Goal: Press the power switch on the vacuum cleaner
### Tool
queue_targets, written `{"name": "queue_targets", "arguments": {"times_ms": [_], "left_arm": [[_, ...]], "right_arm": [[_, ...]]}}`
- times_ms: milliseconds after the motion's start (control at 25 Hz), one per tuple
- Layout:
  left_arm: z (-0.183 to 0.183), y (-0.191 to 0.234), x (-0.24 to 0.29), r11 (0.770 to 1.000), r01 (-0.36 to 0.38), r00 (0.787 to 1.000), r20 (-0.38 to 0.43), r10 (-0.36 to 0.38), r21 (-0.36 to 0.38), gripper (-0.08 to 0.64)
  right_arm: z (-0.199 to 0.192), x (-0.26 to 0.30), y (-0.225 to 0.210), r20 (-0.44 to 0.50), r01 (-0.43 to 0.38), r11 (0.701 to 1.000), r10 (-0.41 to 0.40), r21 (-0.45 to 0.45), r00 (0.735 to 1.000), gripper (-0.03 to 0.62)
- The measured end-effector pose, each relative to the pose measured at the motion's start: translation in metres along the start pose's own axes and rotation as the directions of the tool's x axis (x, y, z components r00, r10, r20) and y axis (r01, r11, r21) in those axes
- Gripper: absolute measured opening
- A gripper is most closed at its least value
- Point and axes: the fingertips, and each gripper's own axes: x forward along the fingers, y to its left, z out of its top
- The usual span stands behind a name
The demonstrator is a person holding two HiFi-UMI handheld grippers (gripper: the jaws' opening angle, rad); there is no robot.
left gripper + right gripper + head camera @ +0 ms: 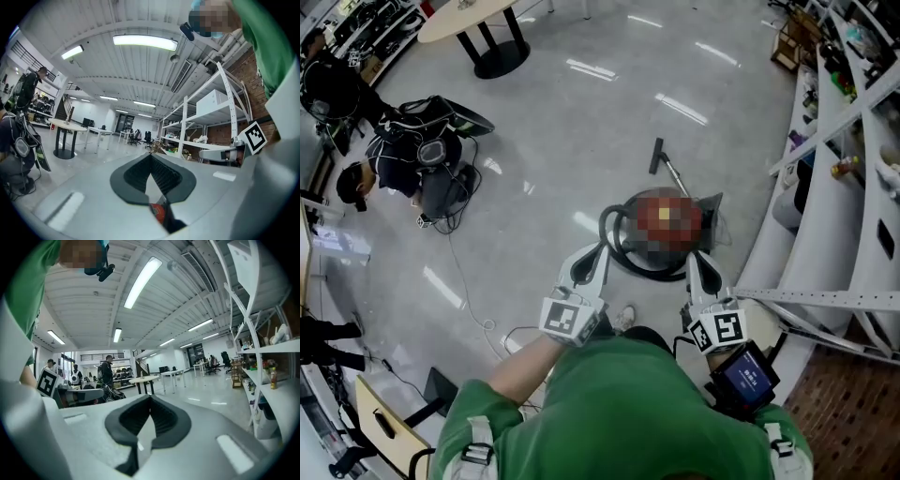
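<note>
Past the shirt (619, 403), left gripper (586, 267) and right gripper (698, 272) hung closed, empty, near the vacuum (667, 225) — switch unseen, so a jab might miss.

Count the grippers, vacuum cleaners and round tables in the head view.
grippers: 2 (left gripper, right gripper, fingers together on both, holding nothing)
vacuum cleaner: 1, red, on the floor ahead of both grippers
round table: 1
total: 4

right tongs (150, 397) closed on nothing, facing a round table (145, 378).
</note>
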Motion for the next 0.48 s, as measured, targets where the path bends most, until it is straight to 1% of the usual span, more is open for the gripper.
{"name": "queue_targets", "arguments": {"times_ms": [160, 280, 480], "left_arm": [[0.006, -0.011, -0.008, 1.0, 0.028, 1.0, -0.003, -0.028, 0.002, 0.008], [0.011, -0.019, -0.011, 0.998, 0.063, 0.998, 0.001, -0.063, -0.001, 0.008], [0.023, -0.024, -0.023, 0.992, 0.129, 0.991, 0.034, -0.129, 0.002, 0.008]], "right_arm": [[0.007, -0.012, 0.01, 0.014, 0.008, 1.0, -0.008, -0.001, 1.0, 0.003], [0.01, -0.017, 0.018, 0.029, 0.024, 1.0, -0.024, 0.0, 0.999, 0.003], [0.015, -0.026, 0.04, 0.052, 0.054, 0.998, -0.054, -0.018, 0.997, 0.003]]}}
